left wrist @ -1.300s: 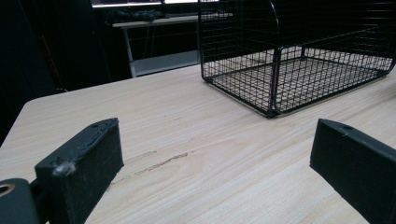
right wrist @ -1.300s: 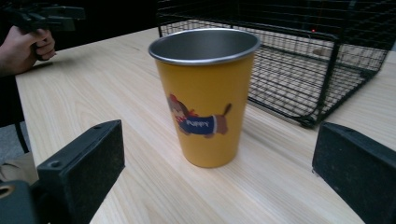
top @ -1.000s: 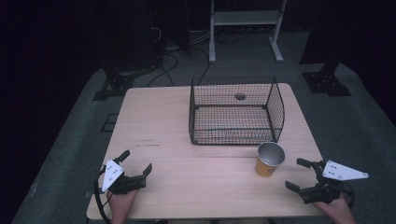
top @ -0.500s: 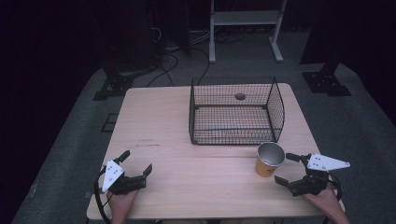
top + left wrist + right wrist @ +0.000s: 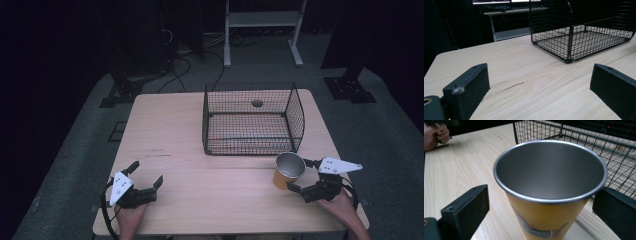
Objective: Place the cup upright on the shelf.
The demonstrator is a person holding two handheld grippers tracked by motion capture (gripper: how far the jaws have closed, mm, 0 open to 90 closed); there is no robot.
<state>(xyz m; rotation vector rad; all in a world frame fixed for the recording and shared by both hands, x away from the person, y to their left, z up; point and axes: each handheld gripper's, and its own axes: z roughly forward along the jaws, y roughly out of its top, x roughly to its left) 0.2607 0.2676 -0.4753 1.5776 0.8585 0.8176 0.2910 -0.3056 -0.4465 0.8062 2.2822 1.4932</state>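
Observation:
An orange cup [image 5: 286,170] with a steel inside stands upright on the wooden table [image 5: 170,130], just in front of a black wire basket [image 5: 252,120]. My right gripper [image 5: 299,175] is open at the cup's right side, one jaw on either side of it; the cup [image 5: 549,192] looks empty and sits between the jaws without being gripped. At the table's front left my left gripper [image 5: 146,175] rests open, nothing between its jaws, facing the basket [image 5: 581,27] across bare wood.
The basket is empty and open at the top. A small dark round spot [image 5: 257,103] lies on the table behind it. A white shelf frame [image 5: 262,20], cables and dark stands occupy the floor beyond the table.
My right gripper has moved left and forward from the table's right edge until its open jaws flank the cup. The left gripper has stayed put.

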